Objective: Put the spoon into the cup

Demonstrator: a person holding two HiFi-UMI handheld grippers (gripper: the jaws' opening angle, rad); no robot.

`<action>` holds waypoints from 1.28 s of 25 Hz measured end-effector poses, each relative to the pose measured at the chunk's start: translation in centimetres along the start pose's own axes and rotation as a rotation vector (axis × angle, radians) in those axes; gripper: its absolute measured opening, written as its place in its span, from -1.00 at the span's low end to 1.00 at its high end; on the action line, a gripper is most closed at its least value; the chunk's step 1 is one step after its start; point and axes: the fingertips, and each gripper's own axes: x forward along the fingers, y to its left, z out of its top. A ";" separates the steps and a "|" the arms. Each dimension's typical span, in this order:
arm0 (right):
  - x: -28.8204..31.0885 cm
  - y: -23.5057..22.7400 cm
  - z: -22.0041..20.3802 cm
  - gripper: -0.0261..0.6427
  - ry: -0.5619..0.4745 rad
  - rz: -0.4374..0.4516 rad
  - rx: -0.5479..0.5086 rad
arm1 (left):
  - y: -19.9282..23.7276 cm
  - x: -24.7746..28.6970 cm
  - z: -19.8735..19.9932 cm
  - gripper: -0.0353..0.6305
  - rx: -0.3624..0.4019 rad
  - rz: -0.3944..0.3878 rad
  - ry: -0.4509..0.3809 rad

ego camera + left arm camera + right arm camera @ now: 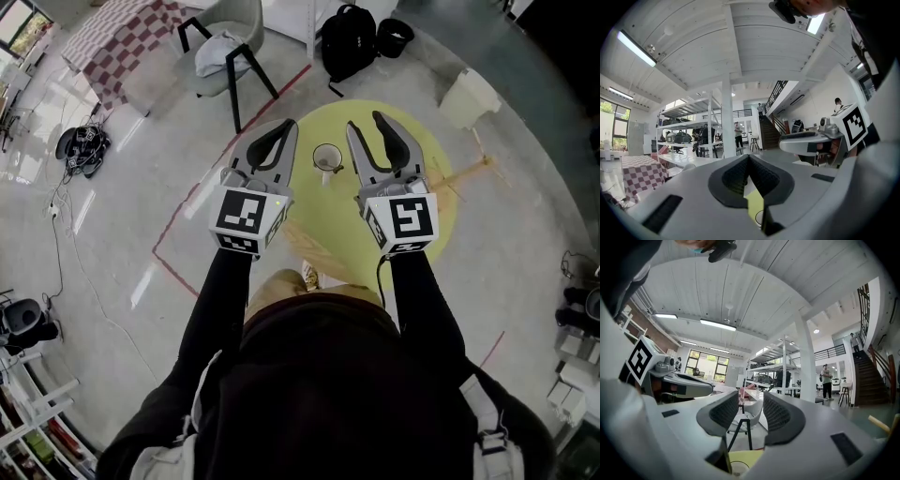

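Note:
A white cup (327,159) stands on the round yellow table (441,202), between and just beyond my two grippers. A pale stub shows at its near rim; I cannot tell whether that is the spoon. My left gripper (286,125) hovers left of the cup, tips touching and nothing between them; its own view shows the same (749,159), with the cup rim (760,218) below. To the right of the cup my right gripper (366,122) is open and empty. In the right gripper view the pads (751,401) stand apart above the cup rim (735,468).
Beyond the table are a white chair (230,47) with black legs, a black backpack (349,39), a checked tablecloth (122,42) and a white box (469,94). Red tape lines cross the floor (173,272). My shoe (309,276) is under the table's near edge.

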 end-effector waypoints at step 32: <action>-0.6 4.2 1.1 -0.84 0.010 0.106 -0.005 | 0.0 -2.6 1.9 -0.85 0.010 0.001 -0.040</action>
